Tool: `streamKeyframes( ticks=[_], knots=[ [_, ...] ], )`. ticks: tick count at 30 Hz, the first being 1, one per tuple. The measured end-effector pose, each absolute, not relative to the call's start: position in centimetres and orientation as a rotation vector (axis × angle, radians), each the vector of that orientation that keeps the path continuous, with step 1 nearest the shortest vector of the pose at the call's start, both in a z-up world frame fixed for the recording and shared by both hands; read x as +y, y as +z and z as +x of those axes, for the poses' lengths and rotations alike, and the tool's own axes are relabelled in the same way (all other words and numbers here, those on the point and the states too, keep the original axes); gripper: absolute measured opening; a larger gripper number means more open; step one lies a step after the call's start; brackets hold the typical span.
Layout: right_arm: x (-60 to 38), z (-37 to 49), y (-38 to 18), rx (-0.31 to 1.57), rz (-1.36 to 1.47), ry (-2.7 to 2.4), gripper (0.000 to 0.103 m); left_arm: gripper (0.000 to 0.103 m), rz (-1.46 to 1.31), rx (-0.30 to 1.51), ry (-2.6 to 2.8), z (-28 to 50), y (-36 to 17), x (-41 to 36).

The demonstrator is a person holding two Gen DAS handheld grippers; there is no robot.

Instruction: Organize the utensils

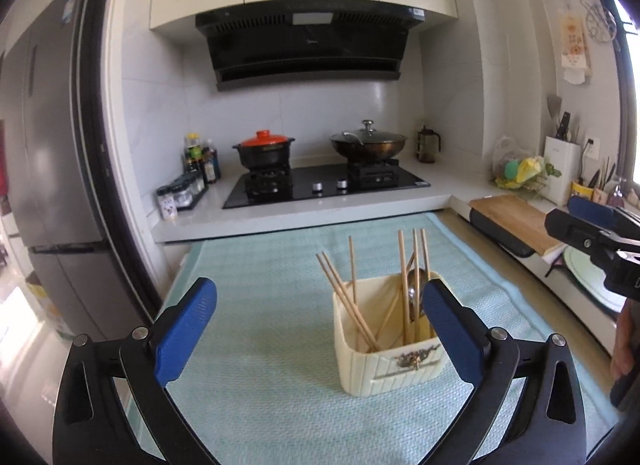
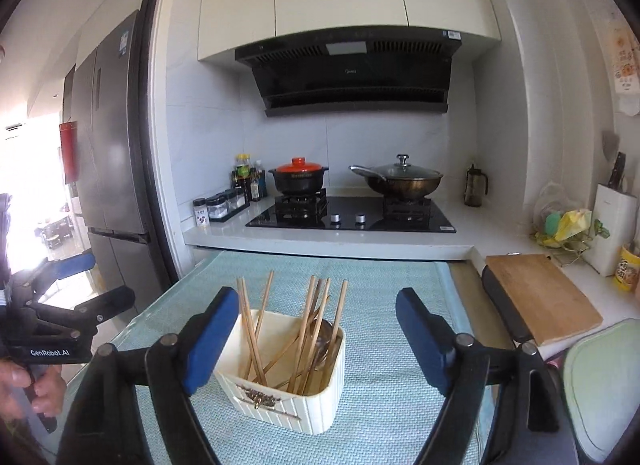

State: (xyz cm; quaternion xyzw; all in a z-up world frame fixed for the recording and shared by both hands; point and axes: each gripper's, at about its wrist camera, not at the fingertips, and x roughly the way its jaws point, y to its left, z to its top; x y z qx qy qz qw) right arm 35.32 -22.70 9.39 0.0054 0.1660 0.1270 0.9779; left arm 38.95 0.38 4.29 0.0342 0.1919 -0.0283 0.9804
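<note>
holder (image 1: 390,349) upright on mat-covered surface (image 1: 256,305), chopsticks (image 1: 348,301) and spoon (image 1: 416,289) stood inside, handles up (easy picking) | left gripper (image 1: 320,329) wide open, empty | right gripper (image 2: 316,341) open, empty, task looks done

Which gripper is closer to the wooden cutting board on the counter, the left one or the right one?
Right. The right gripper is over the mat, with the cutting board just beside its right finger. The left gripper sits farther toward the fridge side.

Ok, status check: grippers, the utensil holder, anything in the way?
Left gripper open, empty. Right gripper open, empty. Chopsticks and spoon standing in cream holder on mat. Nothing blocking.
</note>
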Motion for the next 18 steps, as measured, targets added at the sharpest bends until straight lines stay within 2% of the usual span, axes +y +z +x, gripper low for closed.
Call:
streamKeyframes(
  ticks=[4, 7, 14, 18],
  knots=[
    [-22.8, 29.8, 9.8, 0.288, 0.021, 0.225, 0.089, 0.103, 0.027, 0.398, -0.038, 34.3, 3.8, 0.6],
    [-22.6, 26.7, 9.1, 0.286, 0.037, 0.226, 0.103, 0.103, -0.012, 0.423, -0.014, 32.0, 3.2, 1.1],
    [-22.8, 22.3, 7.0, 0.335, 0.144, 0.239, 0.103, 0.103, -0.024, 0.432, 0.092, 28.2, 2.2, 2.6],
    [-21.5, 20.9, 6.2, 0.352, 0.093, 0.196, 0.103, 0.103, 0.004, 0.452, 0.135, 27.4, 1.4, 2.7]
  ],
)
